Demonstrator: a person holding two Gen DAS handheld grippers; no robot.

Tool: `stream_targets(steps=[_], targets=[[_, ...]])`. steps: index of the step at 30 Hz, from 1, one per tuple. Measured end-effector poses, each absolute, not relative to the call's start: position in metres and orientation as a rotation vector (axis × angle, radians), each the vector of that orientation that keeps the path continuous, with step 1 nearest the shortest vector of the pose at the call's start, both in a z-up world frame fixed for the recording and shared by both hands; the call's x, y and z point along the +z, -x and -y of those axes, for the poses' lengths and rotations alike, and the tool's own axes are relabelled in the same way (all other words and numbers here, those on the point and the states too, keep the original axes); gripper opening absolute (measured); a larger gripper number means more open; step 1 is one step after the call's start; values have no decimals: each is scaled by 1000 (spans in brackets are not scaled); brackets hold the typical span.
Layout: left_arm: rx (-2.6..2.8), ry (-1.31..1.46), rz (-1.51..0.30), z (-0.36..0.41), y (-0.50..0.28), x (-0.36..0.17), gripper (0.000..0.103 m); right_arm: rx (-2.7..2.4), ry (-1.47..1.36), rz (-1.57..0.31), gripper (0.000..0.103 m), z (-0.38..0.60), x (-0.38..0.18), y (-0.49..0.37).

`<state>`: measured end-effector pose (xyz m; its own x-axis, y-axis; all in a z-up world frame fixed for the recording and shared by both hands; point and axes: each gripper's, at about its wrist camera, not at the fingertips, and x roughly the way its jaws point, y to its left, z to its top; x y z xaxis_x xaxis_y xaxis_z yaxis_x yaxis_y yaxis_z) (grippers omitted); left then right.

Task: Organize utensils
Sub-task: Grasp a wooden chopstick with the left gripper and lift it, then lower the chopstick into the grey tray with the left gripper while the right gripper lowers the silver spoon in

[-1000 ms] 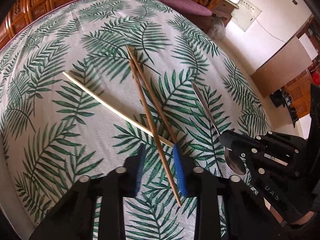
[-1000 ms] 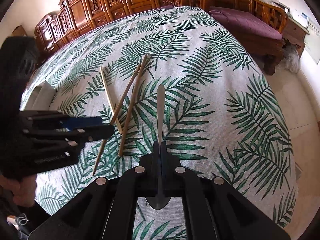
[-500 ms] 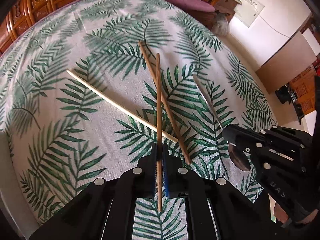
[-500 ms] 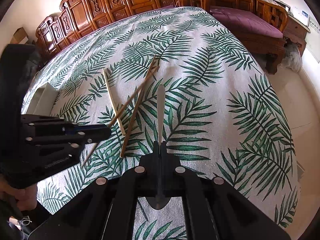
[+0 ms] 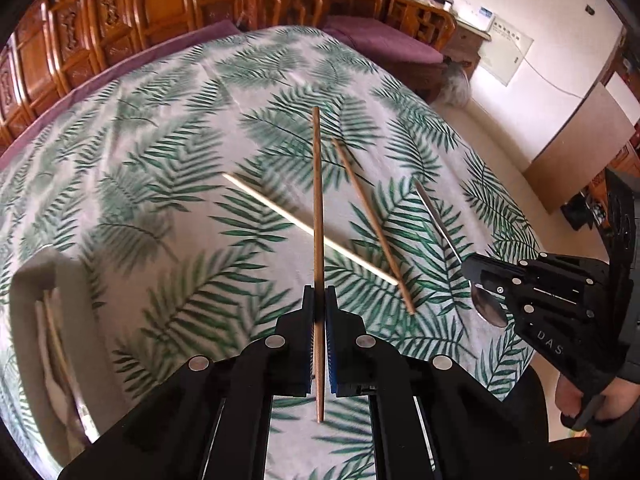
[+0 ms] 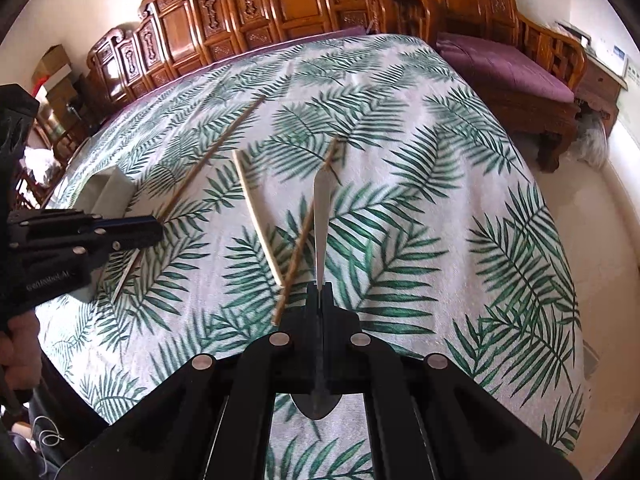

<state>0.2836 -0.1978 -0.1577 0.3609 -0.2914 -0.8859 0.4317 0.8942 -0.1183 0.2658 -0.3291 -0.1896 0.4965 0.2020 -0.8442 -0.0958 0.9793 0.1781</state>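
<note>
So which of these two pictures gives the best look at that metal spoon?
The left wrist view: the spoon shows from the side, its handle slanting up out of the right gripper and part of its bowl below. In the right wrist view it runs edge-on between the closed fingers, so only a thin sliver of handle and the bowl's tip show.

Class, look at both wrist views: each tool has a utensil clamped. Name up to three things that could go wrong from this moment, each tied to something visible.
1. The left tool pinches its brown chopstick near one end; the long free end could pivot or slip.
2. The right tool grips the metal spoon by its thin handle; smooth metal might twist loose.
3. The pale chopstick and second brown chopstick overlap on the tablecloth, so grabbing one may drag the other.
</note>
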Motion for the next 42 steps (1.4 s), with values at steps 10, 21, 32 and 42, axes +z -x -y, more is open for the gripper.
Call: stream_targets(steps=[10,21,32,42], targets=[[-404,-112,-1057,135,-271,-134,4,216,-79,-1033,3,293,-178,-265],[-327,-64,-1045,64,-264,-125,4,300,-42,-1031,3,231,-168,-274],[-250,-7,-1091,-13,-251,-140,4,383,19,-1028,3,168,-159,-289],[-209,39,-1130,-50,-254,-156,4,439,69,-1036,3,120,-156,-293]])
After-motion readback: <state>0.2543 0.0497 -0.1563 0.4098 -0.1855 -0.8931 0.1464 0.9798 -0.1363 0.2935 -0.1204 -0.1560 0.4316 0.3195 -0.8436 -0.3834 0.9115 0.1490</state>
